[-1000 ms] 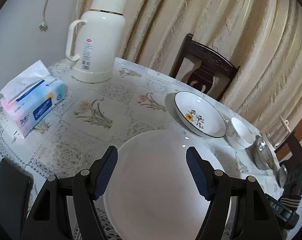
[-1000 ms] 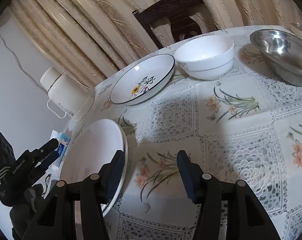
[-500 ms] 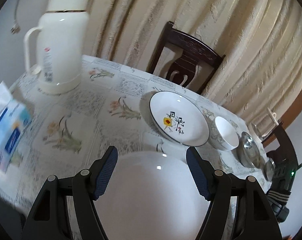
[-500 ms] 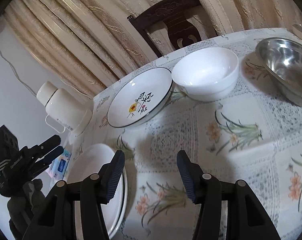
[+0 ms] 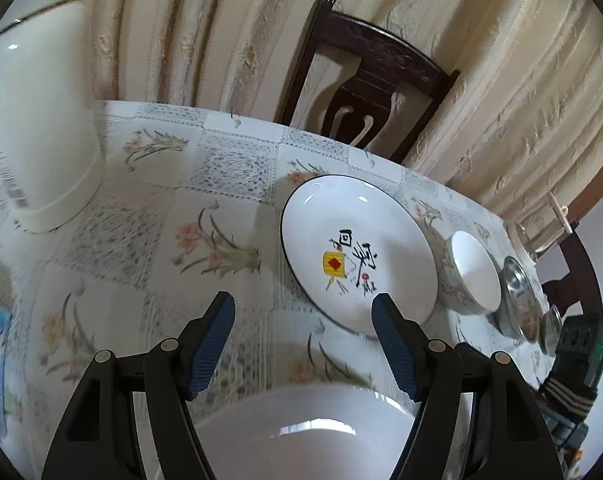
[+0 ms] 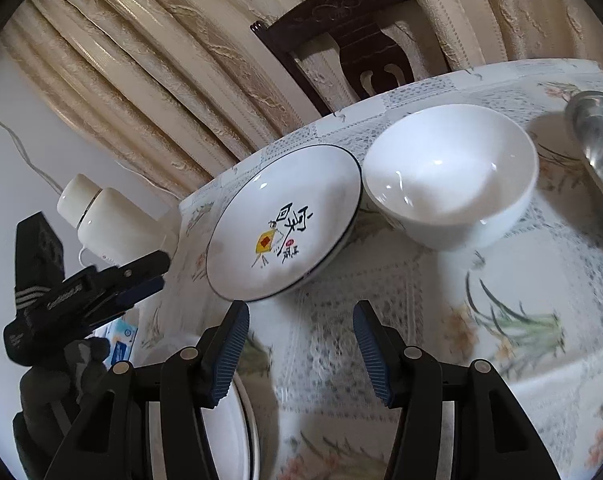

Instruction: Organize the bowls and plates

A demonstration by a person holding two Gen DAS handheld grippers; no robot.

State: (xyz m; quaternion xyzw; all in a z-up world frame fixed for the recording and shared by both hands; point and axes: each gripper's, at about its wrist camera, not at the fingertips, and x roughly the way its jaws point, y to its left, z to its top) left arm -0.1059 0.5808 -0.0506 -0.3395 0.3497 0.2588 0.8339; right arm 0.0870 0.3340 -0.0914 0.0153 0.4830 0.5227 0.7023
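Both grippers, left (image 5: 303, 330) and right (image 6: 301, 336), are spread and hold nothing. The plate (image 6: 283, 222) lies touching the bowl (image 6: 451, 174). Risk: a fast grab w/ 1 finger under the rim may knock the bowl.

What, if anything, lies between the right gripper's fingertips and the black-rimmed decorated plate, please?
Nothing: in the right wrist view only bare floral tablecloth separates the open right gripper from the decorated plate.

The steel bowl (image 6: 599, 140) ran off the right edge; the plain white plate (image 5: 301, 436) was cut off below.
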